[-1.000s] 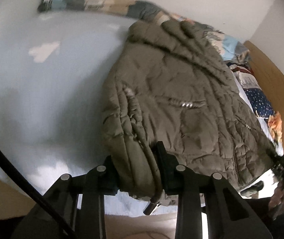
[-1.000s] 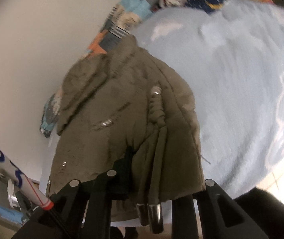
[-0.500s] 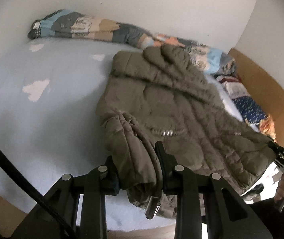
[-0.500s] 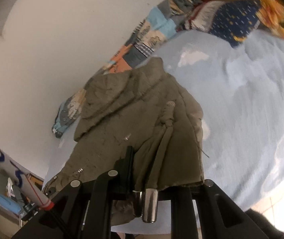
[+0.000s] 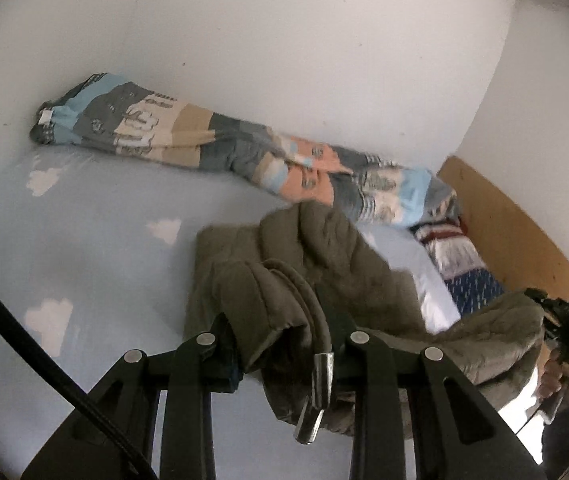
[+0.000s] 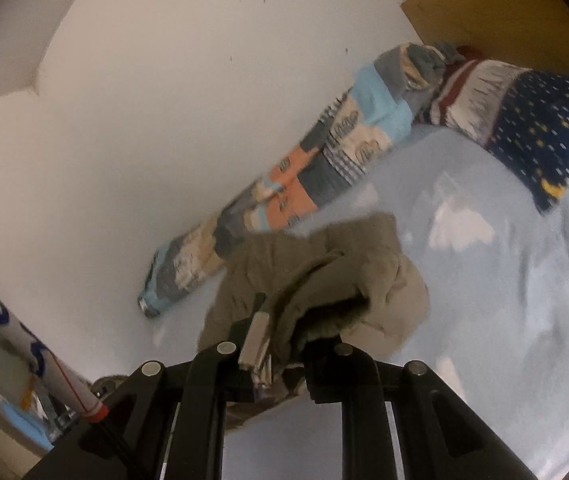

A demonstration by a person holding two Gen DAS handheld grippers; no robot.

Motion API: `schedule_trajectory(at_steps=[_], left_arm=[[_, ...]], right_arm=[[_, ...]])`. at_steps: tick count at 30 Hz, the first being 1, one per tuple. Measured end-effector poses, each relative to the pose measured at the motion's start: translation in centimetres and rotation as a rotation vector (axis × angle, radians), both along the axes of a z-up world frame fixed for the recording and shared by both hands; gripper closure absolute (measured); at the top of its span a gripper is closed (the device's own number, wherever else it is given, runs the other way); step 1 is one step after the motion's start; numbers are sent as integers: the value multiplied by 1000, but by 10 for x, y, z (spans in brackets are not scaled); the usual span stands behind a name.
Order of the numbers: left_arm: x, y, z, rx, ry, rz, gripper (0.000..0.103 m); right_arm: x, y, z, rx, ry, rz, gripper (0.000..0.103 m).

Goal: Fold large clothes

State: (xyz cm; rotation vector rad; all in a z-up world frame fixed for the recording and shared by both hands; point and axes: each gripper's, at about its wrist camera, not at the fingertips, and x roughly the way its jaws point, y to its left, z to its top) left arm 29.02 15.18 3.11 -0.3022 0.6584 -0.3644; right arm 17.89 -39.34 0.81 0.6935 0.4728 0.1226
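Tongs (image 5: 284,344) clamp jacket (image 5: 324,264); patchwork quilt (image 5: 244,152) behind, blurry.

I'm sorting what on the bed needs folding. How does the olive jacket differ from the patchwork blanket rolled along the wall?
The olive jacket is one plain drab colour; the patchwork blanket mixes blue, grey, beige and orange panels.
The jacket is bunched and partly lifted, clamped by the left gripper and right gripper; the blanket lies untouched.
The jacket sits mid-bed; the blanket stretches long against the wall.
Both are soft textiles on the light blue sheet.
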Motion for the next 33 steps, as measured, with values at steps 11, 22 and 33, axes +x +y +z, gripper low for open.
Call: schedule_trajectory(at_steps=[11, 22, 33], left_arm=[[179, -8, 4, -149, 85, 53, 47], [241, -1, -59, -29, 111, 123, 37], [253, -91, -105, 86, 143, -36, 37]], right_arm=[[213, -31, 11, -87, 82, -104, 87], [358, -53, -97, -126, 275, -186, 86], [336, -92, -112, 45, 197, -163, 24]])
